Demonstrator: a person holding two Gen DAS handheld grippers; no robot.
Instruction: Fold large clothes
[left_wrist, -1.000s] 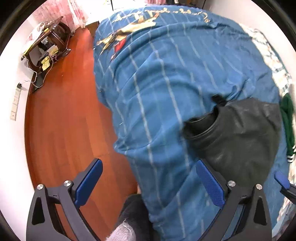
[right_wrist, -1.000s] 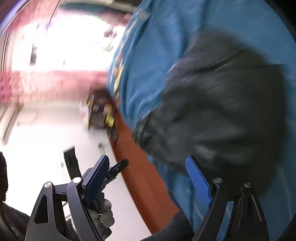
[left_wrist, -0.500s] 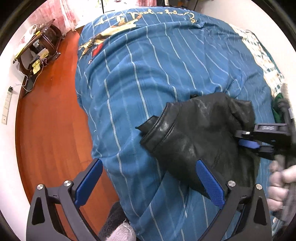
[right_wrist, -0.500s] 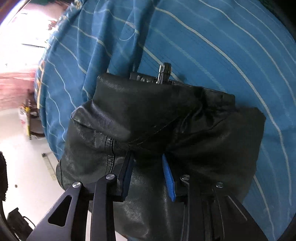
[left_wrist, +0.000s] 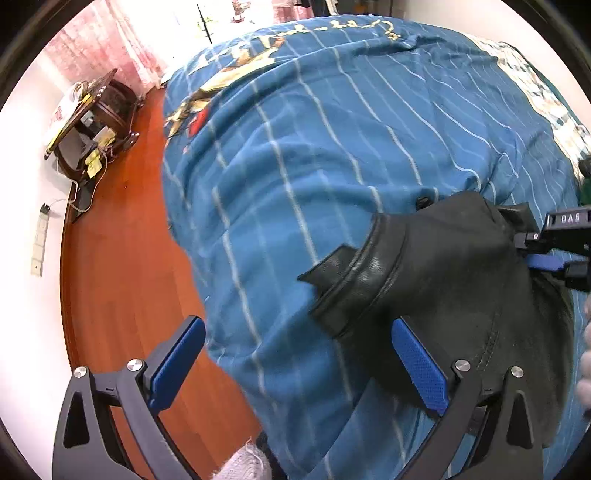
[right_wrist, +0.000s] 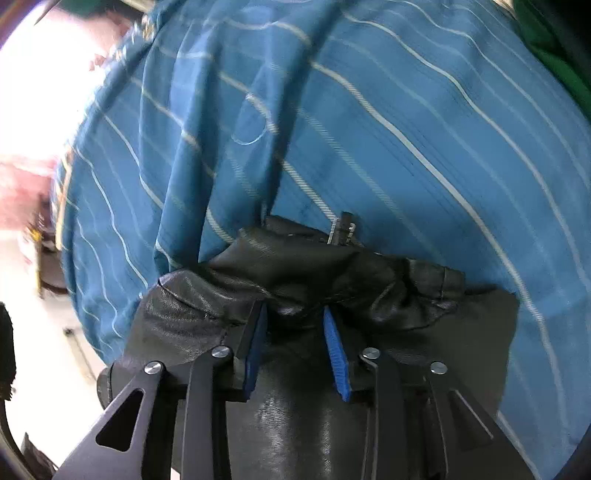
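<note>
A black leather garment (left_wrist: 454, 273) lies bunched on a blue striped bedspread (left_wrist: 314, 147) near the bed's near edge. My left gripper (left_wrist: 299, 365) is open and empty, its right finger over the garment's near edge and its left finger over the floor. My right gripper (right_wrist: 295, 332) is shut on a fold of the black leather garment (right_wrist: 303, 280); it also shows at the right edge of the left wrist view (left_wrist: 546, 258). A zip pull (right_wrist: 341, 229) sticks out at the garment's far edge.
Red wooden floor (left_wrist: 122, 266) lies left of the bed. A dark wooden side table (left_wrist: 96, 125) with clutter stands by the white wall, with a power strip (left_wrist: 38, 240). A green garment (right_wrist: 554, 55) lies at the bed's far right.
The right gripper closed on the leather garment and now holds a fold of it. The left gripper pulled back slightly toward the bed's edge and stays open.
</note>
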